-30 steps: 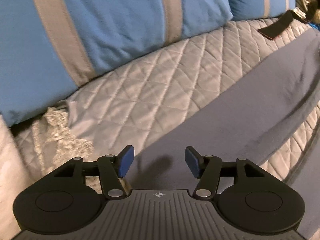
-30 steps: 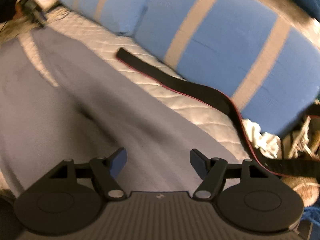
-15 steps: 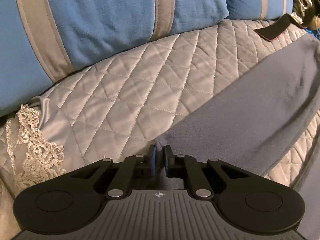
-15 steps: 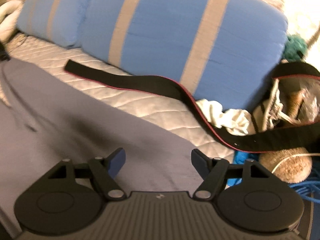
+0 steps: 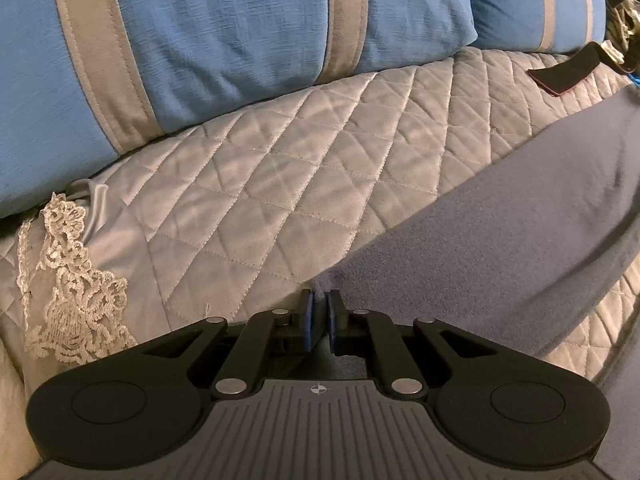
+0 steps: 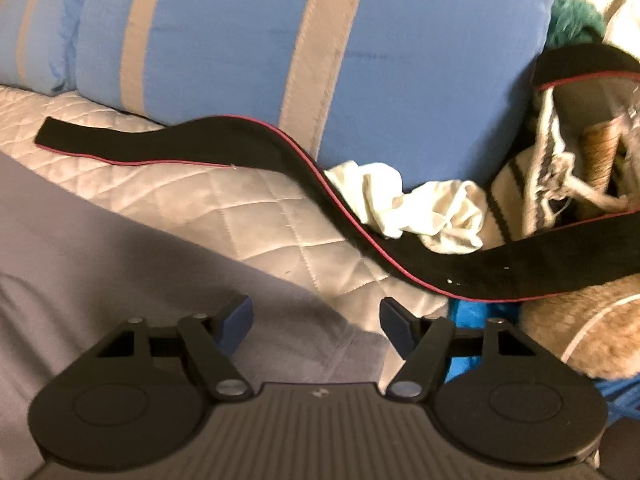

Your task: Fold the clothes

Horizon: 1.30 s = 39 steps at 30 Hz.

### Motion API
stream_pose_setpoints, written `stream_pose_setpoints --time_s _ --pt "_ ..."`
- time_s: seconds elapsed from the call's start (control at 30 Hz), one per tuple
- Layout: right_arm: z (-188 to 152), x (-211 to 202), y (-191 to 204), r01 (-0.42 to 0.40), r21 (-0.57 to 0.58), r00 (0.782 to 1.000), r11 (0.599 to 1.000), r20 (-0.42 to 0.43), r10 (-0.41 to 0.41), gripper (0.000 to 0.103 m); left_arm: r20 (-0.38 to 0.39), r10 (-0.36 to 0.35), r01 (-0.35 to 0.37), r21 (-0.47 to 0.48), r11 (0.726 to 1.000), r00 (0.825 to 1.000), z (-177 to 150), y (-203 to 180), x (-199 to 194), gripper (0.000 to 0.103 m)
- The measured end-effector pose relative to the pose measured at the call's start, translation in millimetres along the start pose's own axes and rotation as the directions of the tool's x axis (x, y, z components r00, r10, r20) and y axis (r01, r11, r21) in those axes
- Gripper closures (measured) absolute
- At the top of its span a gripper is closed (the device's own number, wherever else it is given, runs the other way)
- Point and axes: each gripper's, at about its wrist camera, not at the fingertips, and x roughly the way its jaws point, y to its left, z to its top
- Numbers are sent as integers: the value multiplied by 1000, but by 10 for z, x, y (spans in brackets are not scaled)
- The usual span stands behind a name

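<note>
A grey-blue garment (image 5: 500, 216) lies spread on a quilted beige bedcover (image 5: 280, 184). My left gripper (image 5: 319, 316) is shut on the garment's near corner, with a fold of cloth pinched between the blue pads. In the right wrist view the same garment (image 6: 120, 264) covers the lower left. My right gripper (image 6: 316, 320) is open and empty, low over the garment's other corner and hem, with both fingers apart above the cloth.
Blue pillows with beige stripes (image 5: 224, 36) (image 6: 320, 52) line the back of the bed. A black strap with red edging (image 6: 248, 148) lies across the cover. A crumpled white cloth (image 6: 416, 204), bags (image 6: 576, 136) and a tan furry item (image 6: 580, 320) crowd the right side. Lace trim (image 5: 68, 288) lies at left.
My left gripper closed on the garment's corner and has stayed shut. My right gripper swung right along the garment to its far corner, still open.
</note>
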Motion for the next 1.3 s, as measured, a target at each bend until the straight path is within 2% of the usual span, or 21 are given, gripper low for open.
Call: stream_pose_setpoints --time_s 0.07,0.13,0.2,0.23,0.27,0.3,0.37,0.47,0.57,0.7,0.87,1.0,1.17,1.3 --pt "2 150 -63 -32 14 999 999 -30 33 30 6 -3 3 -9 1000 1000 -14 9 5 96" --pt "-15 228 -124 -92 47 995 995 -46 94 40 11 -5 5 -15 1000 1000 -25 15 6 96" --pt "-18 255 -152 -132 67 989 989 -55 136 70 13 -7 7 -17 1000 1000 -27 20 7 96" --pt "-14 246 -153 -145 70 987 987 -57 149 76 13 -7 7 -19 1000 1000 -26 20 8 96" --pt "-9 237 -154 -158 74 985 985 -59 162 90 13 -6 6 -22 1000 1000 -24 21 6 96" --pt "-4 227 -152 -169 75 983 983 -61 174 97 14 -4 4 -23 1000 1000 -24 17 5 96" --pt "22 163 -79 -141 30 988 990 -59 143 99 19 15 -15 -8 1000 1000 -22 -20 -8 97" --pt "79 5 -41 -68 12 998 998 5 68 100 44 62 -63 16 998 997 -1 -69 -87 98" --pt "165 -255 -31 16 20 995 1000 102 -18 100 128 105 -105 -5 994 986 67 -45 -309 99" --pt "260 -610 7 104 35 973 994 203 -109 100 257 172 -174 -16 985 951 170 -82 -656 99" --pt "225 -1042 75 160 46 954 986 249 -166 100 373 231 -251 4 968 899 157 -313 -1005 99" --pt "10 -1432 154 169 54 945 984 274 -177 100 445 235 -283 43 958 864 -89 -550 -1224 99" --pt "-485 -1867 344 175 22 942 984 289 -174 100 467 228 -297 79 952 855 -609 -805 -1380 99" --pt "-912 -2127 507 170 16 943 985 286 -167 100 456 220 -299 109 948 863 -1018 -970 -1483 98"
